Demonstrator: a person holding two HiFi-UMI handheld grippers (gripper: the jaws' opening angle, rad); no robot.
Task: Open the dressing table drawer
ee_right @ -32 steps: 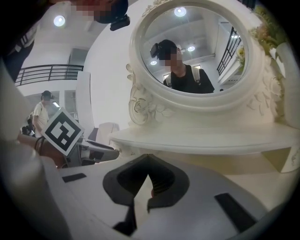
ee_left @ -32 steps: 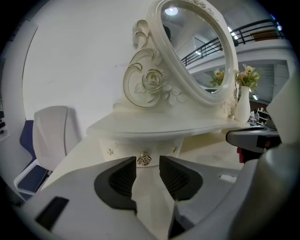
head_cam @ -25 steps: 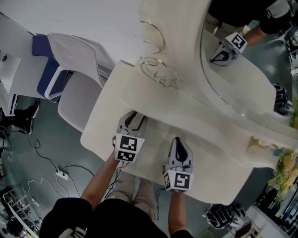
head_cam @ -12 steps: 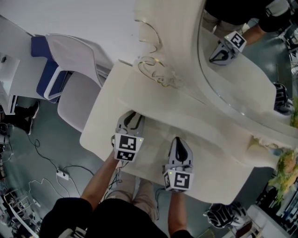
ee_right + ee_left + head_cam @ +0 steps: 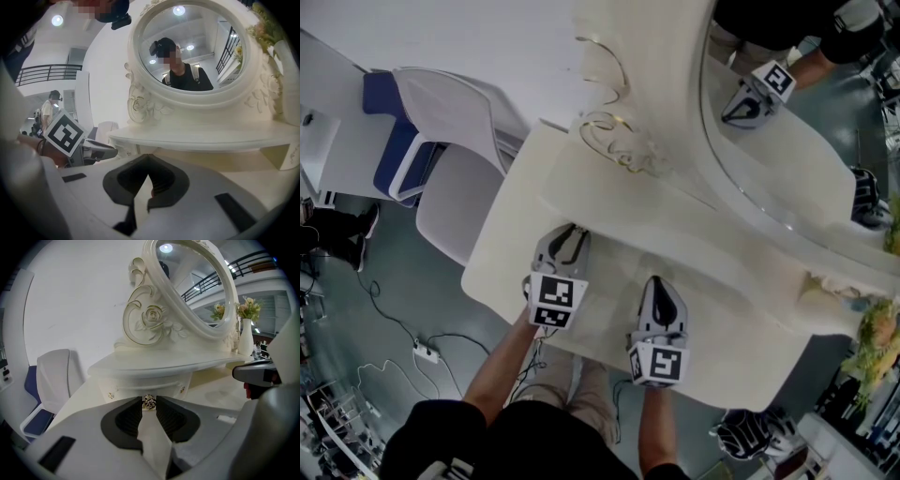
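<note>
Since the jaws of the left gripper [image 5: 568, 240] have just been closing and now pinch the small silvery rose-shaped knob [image 5: 149, 402] on the cream dressing table drawer [image 5: 136, 391], I'd say grabbing's done and next comes a steady straight pull back, with the right gripper [image 5: 148, 164] idle, clenched on nothing.

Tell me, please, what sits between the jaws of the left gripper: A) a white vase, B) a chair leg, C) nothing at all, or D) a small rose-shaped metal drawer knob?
D: in the left gripper view, the left gripper, whose jaws have just been closing, has the small rose-shaped metal drawer knob pinched between its dark ribbed pads.
</note>
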